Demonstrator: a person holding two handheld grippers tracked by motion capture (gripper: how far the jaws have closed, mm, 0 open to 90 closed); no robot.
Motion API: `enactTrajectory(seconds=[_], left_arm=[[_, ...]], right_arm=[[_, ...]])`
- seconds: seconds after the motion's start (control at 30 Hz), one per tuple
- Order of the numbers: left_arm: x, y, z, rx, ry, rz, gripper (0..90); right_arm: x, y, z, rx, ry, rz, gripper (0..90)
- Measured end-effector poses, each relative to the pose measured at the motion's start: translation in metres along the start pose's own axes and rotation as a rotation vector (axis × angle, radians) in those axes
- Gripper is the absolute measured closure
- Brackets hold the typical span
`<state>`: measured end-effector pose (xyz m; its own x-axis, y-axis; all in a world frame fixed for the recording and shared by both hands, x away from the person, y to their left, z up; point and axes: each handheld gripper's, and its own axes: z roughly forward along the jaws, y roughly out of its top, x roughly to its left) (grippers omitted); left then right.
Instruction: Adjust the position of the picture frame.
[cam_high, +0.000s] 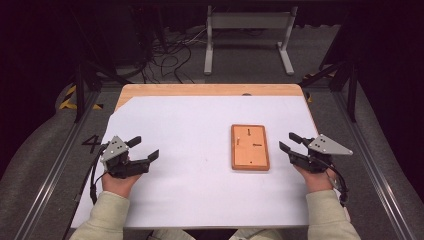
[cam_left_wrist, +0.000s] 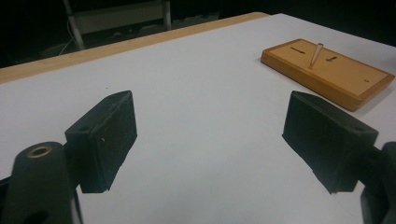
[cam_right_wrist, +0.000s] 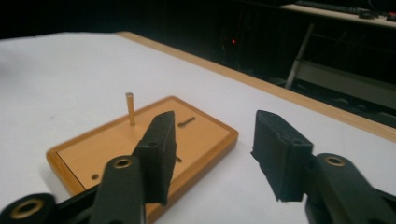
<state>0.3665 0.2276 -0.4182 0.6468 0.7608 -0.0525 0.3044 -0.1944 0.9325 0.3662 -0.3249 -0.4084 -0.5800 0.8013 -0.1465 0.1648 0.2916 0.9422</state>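
One bench (cam_high: 210, 90), covered by one white sheet (cam_high: 200, 150). One wooden board (cam_high: 250, 147) lying on the sheet; one upright peg (cam_right_wrist: 130, 108) standing in the board; two dark slots in its face, one (cam_high: 248, 132) toward the far end and one (cam_high: 257, 145) near the middle. Two claws: left claw (cam_high: 148, 148), right claw (cam_high: 289, 141), one per hand.

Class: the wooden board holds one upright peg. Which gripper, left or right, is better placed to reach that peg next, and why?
Probably the right gripper: it sits open just beside the wooden board, with the upright peg close ahead. The left gripper, also open, lies across bare white table.
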Motion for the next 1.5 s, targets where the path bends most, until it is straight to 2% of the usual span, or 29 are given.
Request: enactTrajectory(seconds=[0.1,0.23,0.37,0.5,0.53,0.83,0.93,1.07,1.13,1.2,1.5], left_arm=[[0.000,0.000,0.001,0.001,0.004,0.005,18.7],[0.000,0.001,0.001,0.006,-0.009,-0.008,18.8],[0.001,0.001,0.001,0.009,-0.005,-0.016,19.1],[0.001,0.001,0.001,0.007,-0.003,-0.016,20.2],[0.001,0.001,0.001,0.009,-0.002,-0.016,20.4],[0.001,0.001,0.001,0.010,0.000,-0.018,20.7],[0.001,0.001,0.001,0.011,0.001,-0.020,20.7],[0.003,0.000,0.002,0.022,0.003,-0.025,20.7],[0.002,0.000,0.003,0.024,0.004,-0.027,20.7],[0.001,0.001,0.002,0.026,0.005,-0.023,20.8],[0.002,0.000,0.002,0.028,0.002,-0.030,20.8]], right_arm=[[0.001,0.001,0.000,0.030,0.001,-0.021,62.3],[0.002,0.004,-0.001,0.034,0.007,-0.029,67.7],[0.003,0.006,-0.001,0.047,0.009,-0.032,72.2],[0.006,0.008,-0.003,0.061,-0.001,-0.045,89.0],[0.007,0.008,-0.004,0.063,-0.004,-0.049,90.0],[0.008,0.011,-0.004,0.066,-0.002,-0.055,90.0],[0.007,0.013,0.000,0.086,0.000,-0.038,90.0],[0.004,0.022,0.005,0.131,0.000,0.000,90.0],[0.001,0.027,0.012,0.191,0.005,0.000,90.0],[-0.003,0.032,0.017,0.219,0.008,-0.003,90.0],[-0.014,0.043,0.035,0.308,-0.001,-0.008,90.0]])
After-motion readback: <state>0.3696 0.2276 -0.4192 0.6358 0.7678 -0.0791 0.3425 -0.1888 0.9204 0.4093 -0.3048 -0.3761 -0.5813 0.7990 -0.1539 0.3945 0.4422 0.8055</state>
